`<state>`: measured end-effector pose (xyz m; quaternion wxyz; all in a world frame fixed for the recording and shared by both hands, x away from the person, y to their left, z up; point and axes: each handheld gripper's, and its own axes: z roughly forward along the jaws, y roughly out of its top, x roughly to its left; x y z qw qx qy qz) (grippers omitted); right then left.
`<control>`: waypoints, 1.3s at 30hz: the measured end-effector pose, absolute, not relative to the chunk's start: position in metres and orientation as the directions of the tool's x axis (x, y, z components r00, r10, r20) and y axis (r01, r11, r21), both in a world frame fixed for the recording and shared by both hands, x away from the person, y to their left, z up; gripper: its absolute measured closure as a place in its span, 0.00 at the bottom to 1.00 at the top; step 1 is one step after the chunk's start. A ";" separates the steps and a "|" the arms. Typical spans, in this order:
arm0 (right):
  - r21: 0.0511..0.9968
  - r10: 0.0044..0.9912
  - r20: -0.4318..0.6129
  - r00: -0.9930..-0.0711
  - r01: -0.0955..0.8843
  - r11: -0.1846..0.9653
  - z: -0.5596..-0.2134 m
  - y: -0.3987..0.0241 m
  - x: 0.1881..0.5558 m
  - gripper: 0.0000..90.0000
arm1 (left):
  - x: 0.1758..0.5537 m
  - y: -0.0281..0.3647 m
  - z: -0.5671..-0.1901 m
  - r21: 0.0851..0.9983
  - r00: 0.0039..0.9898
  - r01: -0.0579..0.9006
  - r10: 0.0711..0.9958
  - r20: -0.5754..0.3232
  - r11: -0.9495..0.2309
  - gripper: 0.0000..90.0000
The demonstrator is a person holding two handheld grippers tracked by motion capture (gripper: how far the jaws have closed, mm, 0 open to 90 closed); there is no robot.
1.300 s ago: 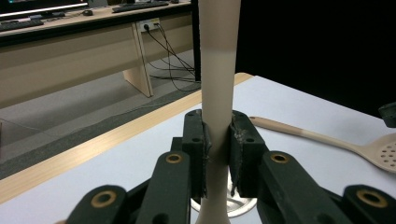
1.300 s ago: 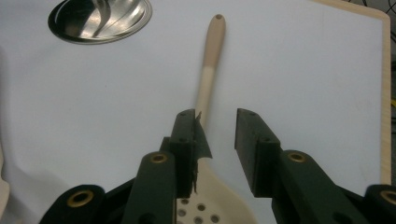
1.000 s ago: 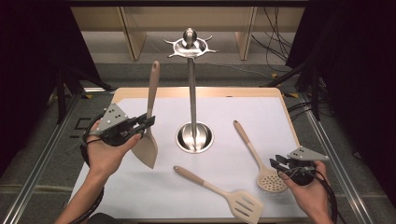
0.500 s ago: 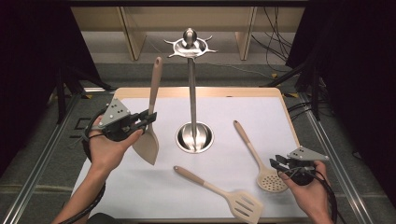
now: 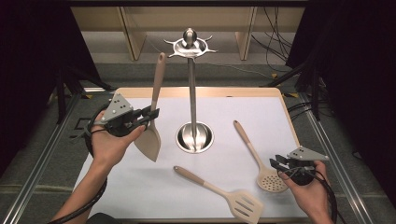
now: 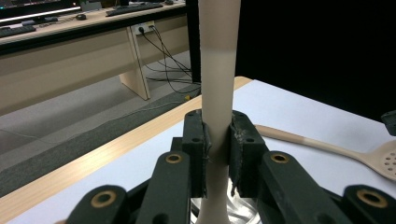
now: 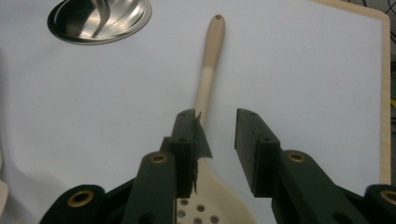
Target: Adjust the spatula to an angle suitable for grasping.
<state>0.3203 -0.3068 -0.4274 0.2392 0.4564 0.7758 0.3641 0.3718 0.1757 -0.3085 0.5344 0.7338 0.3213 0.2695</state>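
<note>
My left gripper [image 5: 150, 115] is shut on the handle of a beige solid spatula [image 5: 149, 142], held nearly upright with the blade down and just above the white mat. Its handle tip reaches close to the left hooks of the metal utensil stand [image 5: 192, 93]. In the left gripper view the pads [image 6: 240, 144] clamp the handle [image 6: 217, 93]. My right gripper [image 5: 279, 164] stands open at the mat's front right, beside the head of a beige perforated skimmer [image 5: 254, 154] that lies flat. In the right gripper view its jaws [image 7: 217, 135] straddle the skimmer's neck [image 7: 210, 60] without touching it.
A beige slotted turner [image 5: 219, 191] lies flat near the front edge of the mat [image 5: 116, 186]. The stand's round steel base [image 5: 194, 137] sits mid-mat, with hooks at its top [image 5: 189, 44]. Desks and cables are beyond the table.
The left gripper has lifted the spatula slightly and carried its handle tip a little to the right, toward the stand's top. The right gripper has stayed still.
</note>
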 end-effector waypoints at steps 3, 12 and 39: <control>0.783 0.882 -0.040 -0.469 0.534 0.319 -0.427 -0.307 0.320 0.77 | 0.374 0.175 -0.309 0.957 0.649 0.188 0.759 0.048 -0.221 0.87; 0.777 0.881 -0.014 -0.472 0.550 0.306 -0.428 -0.306 0.320 0.77 | 0.379 0.174 -0.310 0.958 0.656 0.174 0.753 0.060 -0.228 0.87; 0.783 0.881 -0.045 -0.470 0.531 0.324 -0.428 -0.307 0.320 0.77 | 0.384 0.162 -0.311 0.954 0.668 0.199 0.743 0.034 -0.223 0.87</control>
